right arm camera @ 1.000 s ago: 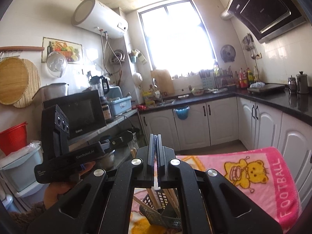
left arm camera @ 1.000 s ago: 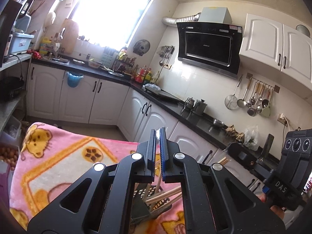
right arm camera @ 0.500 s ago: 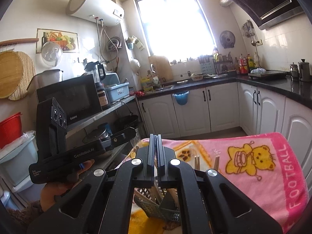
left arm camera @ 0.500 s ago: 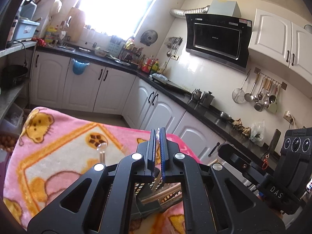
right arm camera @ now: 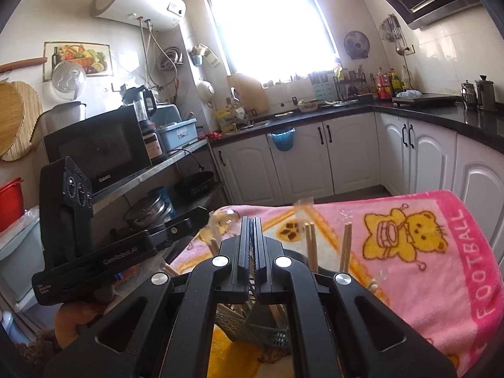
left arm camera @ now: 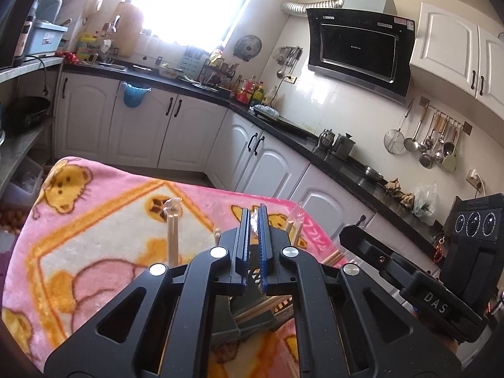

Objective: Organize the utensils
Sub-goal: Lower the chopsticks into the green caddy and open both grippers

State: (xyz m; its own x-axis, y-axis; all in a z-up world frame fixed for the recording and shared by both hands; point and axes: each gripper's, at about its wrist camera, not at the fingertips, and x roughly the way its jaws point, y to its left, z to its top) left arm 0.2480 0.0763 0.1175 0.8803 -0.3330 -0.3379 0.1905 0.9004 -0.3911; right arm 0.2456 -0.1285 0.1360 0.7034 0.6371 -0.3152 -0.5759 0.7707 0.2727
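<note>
A grey-green slotted utensil basket (right arm camera: 261, 324) stands on the pink cartoon blanket (right arm camera: 441, 252), holding wooden chopsticks (right arm camera: 310, 245) in clear wrappers that stick up. It also shows under the left gripper (left arm camera: 249, 312), with a chopstick (left arm camera: 172, 236) upright beside it. My left gripper (left arm camera: 254, 220) is shut above the basket, a thin clear wrapper edge showing between its pads. My right gripper (right arm camera: 251, 223) is shut, and nothing shows between its fingers. Each gripper's body shows in the other's view.
White kitchen cabinets (left arm camera: 176, 132) with a black countertop (left arm camera: 283, 123) run behind the blanket-covered table. A metal shelf with a microwave (right arm camera: 94, 148) and pots stands to the left. Ladles hang on the wall (left arm camera: 428, 148).
Both grippers have tilted down and moved over the table, so more blanket and the upright chopsticks have come into view. Both stay shut.
</note>
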